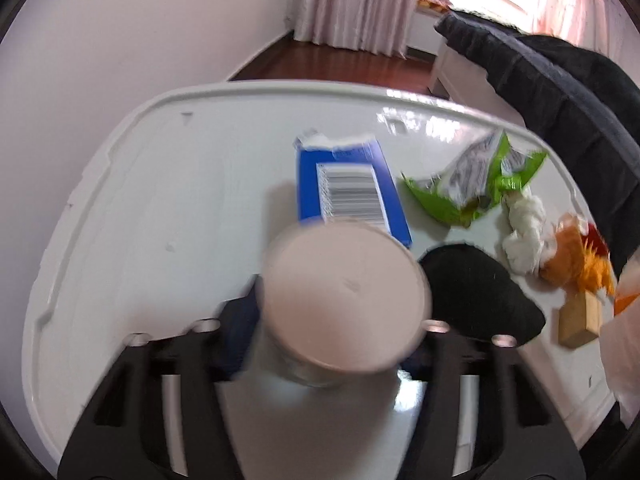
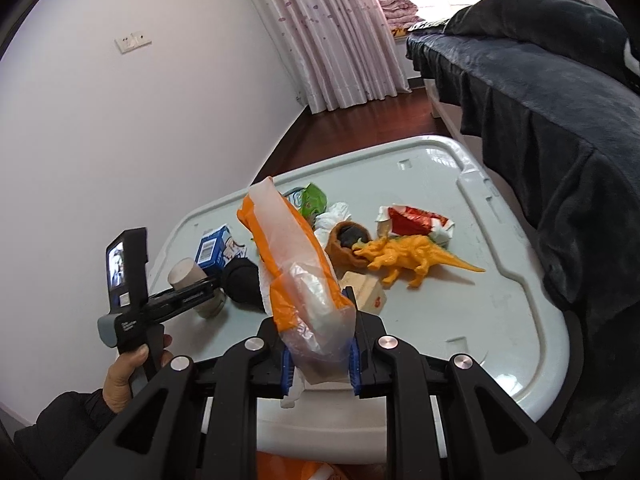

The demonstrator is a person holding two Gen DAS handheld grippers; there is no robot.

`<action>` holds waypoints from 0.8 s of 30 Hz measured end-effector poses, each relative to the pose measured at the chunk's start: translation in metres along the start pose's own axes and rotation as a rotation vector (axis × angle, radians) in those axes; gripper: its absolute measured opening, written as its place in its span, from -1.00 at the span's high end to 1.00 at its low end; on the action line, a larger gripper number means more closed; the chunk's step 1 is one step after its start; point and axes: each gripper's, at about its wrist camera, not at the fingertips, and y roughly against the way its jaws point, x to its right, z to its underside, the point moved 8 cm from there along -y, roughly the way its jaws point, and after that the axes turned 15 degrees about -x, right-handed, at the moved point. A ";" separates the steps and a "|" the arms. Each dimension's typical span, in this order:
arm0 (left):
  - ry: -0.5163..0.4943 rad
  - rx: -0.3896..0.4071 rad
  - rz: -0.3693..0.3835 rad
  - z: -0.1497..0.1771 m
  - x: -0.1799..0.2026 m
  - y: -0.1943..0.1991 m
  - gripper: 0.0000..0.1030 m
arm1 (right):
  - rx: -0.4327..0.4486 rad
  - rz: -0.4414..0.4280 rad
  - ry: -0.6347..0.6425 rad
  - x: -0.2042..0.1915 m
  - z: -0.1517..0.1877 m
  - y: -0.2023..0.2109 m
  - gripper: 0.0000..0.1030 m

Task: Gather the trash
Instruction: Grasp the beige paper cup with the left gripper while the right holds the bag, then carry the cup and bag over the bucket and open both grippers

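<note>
My left gripper (image 1: 340, 332) is shut on a paper cup (image 1: 346, 296), base toward the camera, held just above the white lid (image 1: 120, 220); the cup (image 2: 192, 280) and left gripper (image 2: 200, 286) also show in the right wrist view. My right gripper (image 2: 318, 364) is shut on an orange and clear plastic bag (image 2: 296, 264), holding it upright. On the lid lie a torn blue carton (image 1: 348, 184), a green wrapper (image 1: 476, 184), a white crumpled tissue (image 1: 524, 232) and a red wrapper (image 2: 416, 220).
A black cap (image 1: 476, 292), an orange toy dinosaur (image 2: 408, 258), a brown plush pouch (image 2: 346, 246) and a wooden block (image 2: 366, 292) share the lid. A dark-covered bed (image 2: 560, 120) stands right. A white wall is on the left.
</note>
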 end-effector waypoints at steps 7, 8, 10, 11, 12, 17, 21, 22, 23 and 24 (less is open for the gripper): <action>-0.052 0.050 -0.086 0.016 0.003 0.011 0.09 | -0.001 0.019 0.021 -0.006 -0.002 -0.005 0.60; -0.048 0.050 -0.085 0.019 0.003 0.015 0.09 | 0.002 0.021 0.022 -0.007 -0.002 -0.005 0.60; -0.044 0.063 -0.077 0.025 0.004 0.028 0.09 | 0.011 0.031 0.026 -0.008 -0.002 -0.004 0.60; -0.044 0.070 -0.073 0.028 0.005 0.034 0.09 | 0.018 0.038 0.030 -0.008 -0.003 -0.004 0.60; -0.044 0.079 -0.064 0.033 0.007 0.045 0.09 | 0.024 0.043 0.033 -0.009 -0.003 -0.003 0.60; -0.060 0.097 -0.009 0.064 0.017 0.092 0.09 | 0.053 0.052 0.056 -0.012 0.002 0.005 0.60; -0.105 0.093 0.020 0.103 0.029 0.120 0.09 | 0.056 0.020 0.063 -0.020 0.026 0.017 0.60; -0.120 0.077 0.034 0.120 0.032 0.127 0.09 | 0.047 0.018 0.060 -0.021 0.034 0.019 0.60; -0.127 0.066 0.041 0.128 0.036 0.130 0.09 | 0.037 0.016 0.057 -0.024 0.046 0.023 0.60; -0.139 0.052 0.051 0.144 0.037 0.135 0.09 | 0.028 0.013 0.054 -0.026 0.058 0.027 0.60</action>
